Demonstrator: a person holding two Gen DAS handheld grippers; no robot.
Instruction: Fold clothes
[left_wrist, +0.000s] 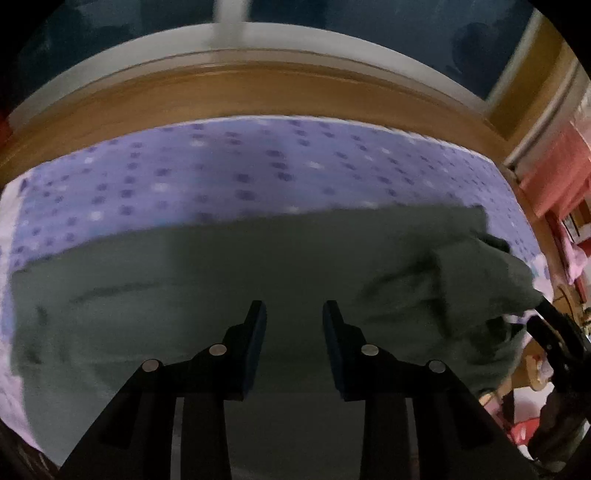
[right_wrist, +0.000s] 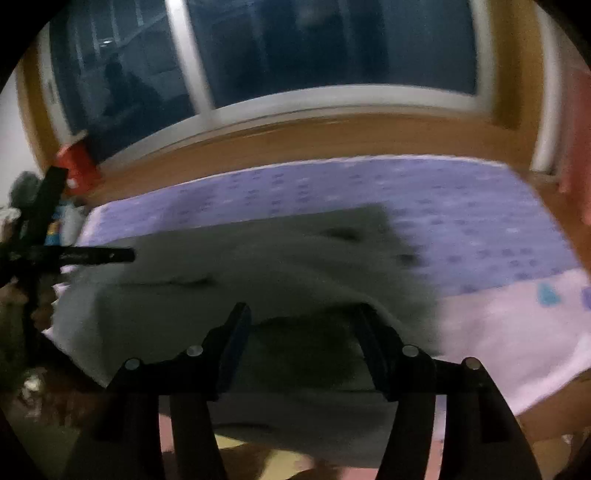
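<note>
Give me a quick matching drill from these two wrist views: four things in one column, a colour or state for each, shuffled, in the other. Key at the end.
Things:
1. garment
2. bed sheet
3. left gripper
4. window ledge

Colour or state:
A. brown wood
B. purple with darker dots
C. dark grey-green, spread flat with a bunched corner
D. jaws apart, nothing between the pads

Pairs: 1-C, 2-B, 3-D, 4-A
</note>
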